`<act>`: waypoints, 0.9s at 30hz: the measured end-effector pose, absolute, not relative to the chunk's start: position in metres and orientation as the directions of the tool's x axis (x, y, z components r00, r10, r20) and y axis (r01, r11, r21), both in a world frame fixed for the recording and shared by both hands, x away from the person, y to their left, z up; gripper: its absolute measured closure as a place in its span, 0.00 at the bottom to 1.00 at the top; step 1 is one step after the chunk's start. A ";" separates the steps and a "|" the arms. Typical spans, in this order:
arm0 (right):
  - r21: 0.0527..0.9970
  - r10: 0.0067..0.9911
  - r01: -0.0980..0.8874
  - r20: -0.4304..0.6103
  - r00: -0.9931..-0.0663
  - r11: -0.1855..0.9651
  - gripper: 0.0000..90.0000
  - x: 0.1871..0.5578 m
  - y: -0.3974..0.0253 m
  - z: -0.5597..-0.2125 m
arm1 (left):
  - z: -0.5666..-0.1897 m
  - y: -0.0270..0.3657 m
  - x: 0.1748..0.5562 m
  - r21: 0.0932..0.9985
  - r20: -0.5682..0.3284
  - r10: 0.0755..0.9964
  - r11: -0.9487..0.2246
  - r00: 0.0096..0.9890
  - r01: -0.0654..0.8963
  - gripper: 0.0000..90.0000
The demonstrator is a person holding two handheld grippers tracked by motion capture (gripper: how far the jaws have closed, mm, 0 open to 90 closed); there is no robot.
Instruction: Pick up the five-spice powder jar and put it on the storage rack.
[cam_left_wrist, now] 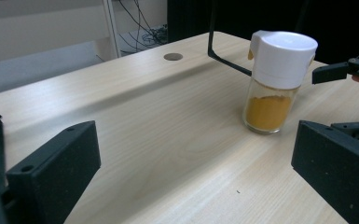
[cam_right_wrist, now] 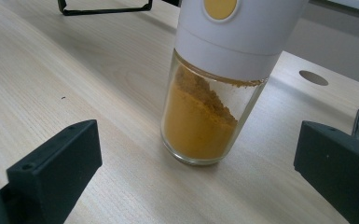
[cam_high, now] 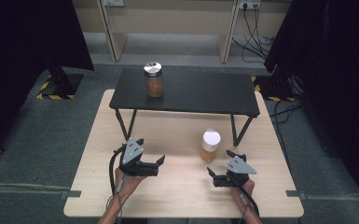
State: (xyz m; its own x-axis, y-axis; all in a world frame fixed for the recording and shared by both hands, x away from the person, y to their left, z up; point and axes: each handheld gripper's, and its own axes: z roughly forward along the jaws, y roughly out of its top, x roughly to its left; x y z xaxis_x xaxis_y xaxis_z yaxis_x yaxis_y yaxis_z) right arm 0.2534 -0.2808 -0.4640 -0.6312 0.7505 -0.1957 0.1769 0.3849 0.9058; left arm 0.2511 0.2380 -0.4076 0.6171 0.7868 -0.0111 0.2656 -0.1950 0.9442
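A glass spice jar (cam_high: 210, 145) with a white cap and yellow-orange powder stands upright on the wooden table (cam_high: 177, 200), just in front of a black riser shelf (cam_high: 200, 93). My right gripper (cam_high: 220, 162) is open close to the jar, which stands just ahead of its jaws (cam_right_wrist: 210, 112). My left gripper (cam_high: 151, 150) is open and empty, well left of the jar (cam_left_wrist: 272, 84). In the left gripper view the right gripper (cam_left_wrist: 349, 98) shows just beyond the jar. A second jar (cam_high: 154, 80) with a silver lid and brown contents stands on the shelf.
The shelf's black metal legs (cam_high: 237, 130) stand just behind the spice jar. A round cable hole (cam_left_wrist: 173, 57) is cut in the tabletop. Grey carpet surrounds the table, with dark curtains at both sides and loose cables (cam_high: 254, 39) at the back right.
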 end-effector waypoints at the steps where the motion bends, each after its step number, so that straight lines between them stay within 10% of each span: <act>1: 0.906 0.751 0.176 -0.196 -0.631 0.385 0.01 0.253 -0.281 -0.464 | -0.411 0.237 0.251 0.943 -0.008 0.787 -0.199 0.617 0.267 0.00; 27: 0.907 0.747 0.171 -0.198 -0.635 0.386 0.01 0.253 -0.282 -0.464 | -0.464 0.233 0.257 0.934 0.033 0.769 -0.251 0.639 0.254 0.00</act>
